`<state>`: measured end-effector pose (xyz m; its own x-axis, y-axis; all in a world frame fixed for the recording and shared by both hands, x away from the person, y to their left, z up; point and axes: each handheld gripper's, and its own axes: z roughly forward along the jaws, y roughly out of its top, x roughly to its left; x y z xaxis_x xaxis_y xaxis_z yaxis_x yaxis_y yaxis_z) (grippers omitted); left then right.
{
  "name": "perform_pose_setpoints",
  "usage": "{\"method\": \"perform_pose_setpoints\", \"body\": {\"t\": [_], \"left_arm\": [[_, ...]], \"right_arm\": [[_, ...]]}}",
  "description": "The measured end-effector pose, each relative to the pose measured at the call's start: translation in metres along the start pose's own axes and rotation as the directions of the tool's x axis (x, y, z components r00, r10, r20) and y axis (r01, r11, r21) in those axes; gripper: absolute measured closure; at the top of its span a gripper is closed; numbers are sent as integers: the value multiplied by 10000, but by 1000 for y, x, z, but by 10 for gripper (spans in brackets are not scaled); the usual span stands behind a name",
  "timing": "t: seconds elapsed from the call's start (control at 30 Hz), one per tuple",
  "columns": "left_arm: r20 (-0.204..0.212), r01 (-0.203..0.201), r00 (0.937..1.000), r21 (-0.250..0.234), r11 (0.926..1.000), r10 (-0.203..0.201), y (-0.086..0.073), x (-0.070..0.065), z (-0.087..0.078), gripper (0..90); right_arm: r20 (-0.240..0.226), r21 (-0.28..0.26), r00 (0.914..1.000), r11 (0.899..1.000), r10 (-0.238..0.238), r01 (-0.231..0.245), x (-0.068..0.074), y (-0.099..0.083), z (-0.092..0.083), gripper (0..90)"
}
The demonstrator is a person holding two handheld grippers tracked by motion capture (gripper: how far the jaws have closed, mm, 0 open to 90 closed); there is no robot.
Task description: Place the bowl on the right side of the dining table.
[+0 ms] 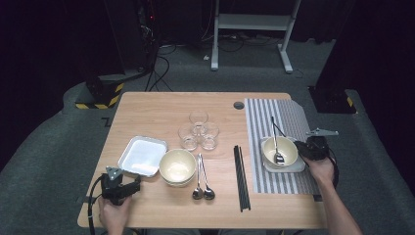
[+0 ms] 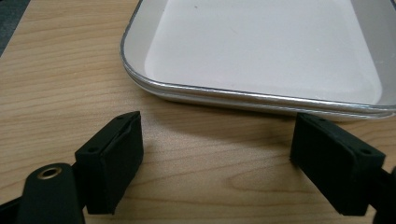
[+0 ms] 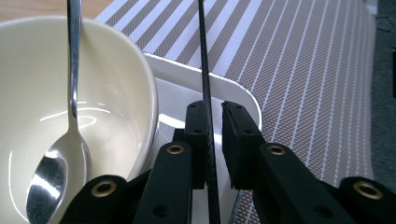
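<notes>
My right gripper [image 3: 214, 109] stands at the right side of a cream bowl [image 3: 116, 84] that holds a metal spoon [image 3: 70, 140]. The bowl sits on a white square plate [image 3: 205, 79] on the striped placemat [image 3: 303, 70]. A thin black chopstick [image 3: 204, 60] runs up between the jaws, lying against the left pad with a gap to the right pad, so the gripper is open. From above, the right gripper [image 1: 304, 147] is beside the bowl [image 1: 286, 152], and the chopstick [image 1: 277, 126] points away over the mat. My left gripper [image 2: 217, 140] is open on bare wood just short of a white tray [image 2: 224, 93].
Mid-table stand three glasses [image 1: 198, 129], a stack of cream bowls [image 1: 177, 165], two spoons [image 1: 201, 181] and a pair of black chopsticks [image 1: 241, 178]. The white tray [image 1: 143, 155] lies left of the bowls, near the left gripper [image 1: 137, 185]. A round cable hole [image 1: 238, 105] is at the far edge.
</notes>
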<state>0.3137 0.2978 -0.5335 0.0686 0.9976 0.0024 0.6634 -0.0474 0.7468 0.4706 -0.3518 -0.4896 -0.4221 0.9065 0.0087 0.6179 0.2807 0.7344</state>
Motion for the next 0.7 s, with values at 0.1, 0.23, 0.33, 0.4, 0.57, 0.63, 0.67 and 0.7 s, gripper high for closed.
{"method": "perform_pose_setpoints", "body": {"t": [0.1, 0.23, 0.33, 0.4, 0.57, 0.63, 0.67, 0.7], "left_arm": [[-2, 1, 10000, 0, 10000, -1, 0, 0, 0, 172], [11, 4, 10000, 3, 10000, -4, 0, 0, 0, 172], [13, 5, 10000, 2, 10000, -5, 0, 0, 0, 172], [14, 7, 10000, 2, 10000, -7, 0, 0, 0, 172], [13, 6, 10000, 4, 10000, -6, 0, 0, 0, 172], [9, 6, 10000, 8, 10000, -6, 0, 0, 0, 172], [9, 4, 10000, 9, 10000, -4, 0, 0, 0, 172], [14, 8, 10000, 2, 10000, -8, 0, 0, 0, 172]], "right_arm": [[213, -117, 9997, 9999, 130, -128, 1, 0, -4, 805], [450, -233, 9986, 9993, 289, -278, 2, -1, -11, 808], [672, -379, 9969, 9986, 402, -378, 2, -2, -17, 798], [854, -417, 9953, 9982, 457, -423, 4, -3, -22, 778], [1131, -685, 9907, 9953, 757, -682, 7, -5, -37, 776], [1108, -761, 9906, 9945, 804, -722, 7, -5, -40, 777], [1094, -756, 9905, 9943, 837, -757, 8, -6, -41, 779], [1061, -723, 9909, 9946, 823, -748, 9, -6, -42, 780]]}}
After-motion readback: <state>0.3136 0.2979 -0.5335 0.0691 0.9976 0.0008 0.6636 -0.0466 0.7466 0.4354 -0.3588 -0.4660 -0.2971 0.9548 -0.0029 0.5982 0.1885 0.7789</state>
